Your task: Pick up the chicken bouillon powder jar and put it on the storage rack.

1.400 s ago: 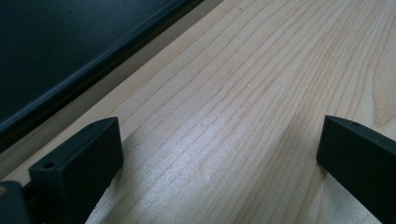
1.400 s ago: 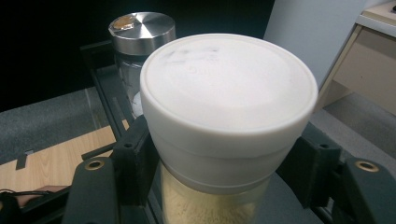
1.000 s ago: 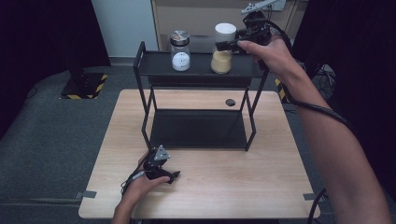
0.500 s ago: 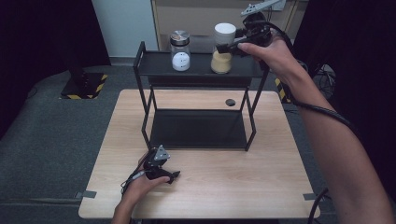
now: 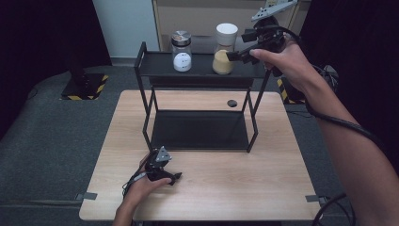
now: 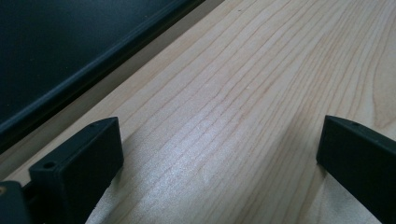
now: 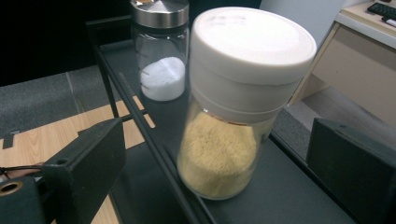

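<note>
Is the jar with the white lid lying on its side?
No, the jar with the white lid stands upright on the black shelf, beside a jar with a silver lid.

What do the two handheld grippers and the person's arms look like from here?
Both grippers are black. The right gripper carries a grey three-cornered plate on top; the left gripper has a smaller grey plate. Their jaws are thick, blocky black pads with a small round hole in the end. A black cable trails along the right forearm. Both forearms are bare, with no sleeves in view.
</note>
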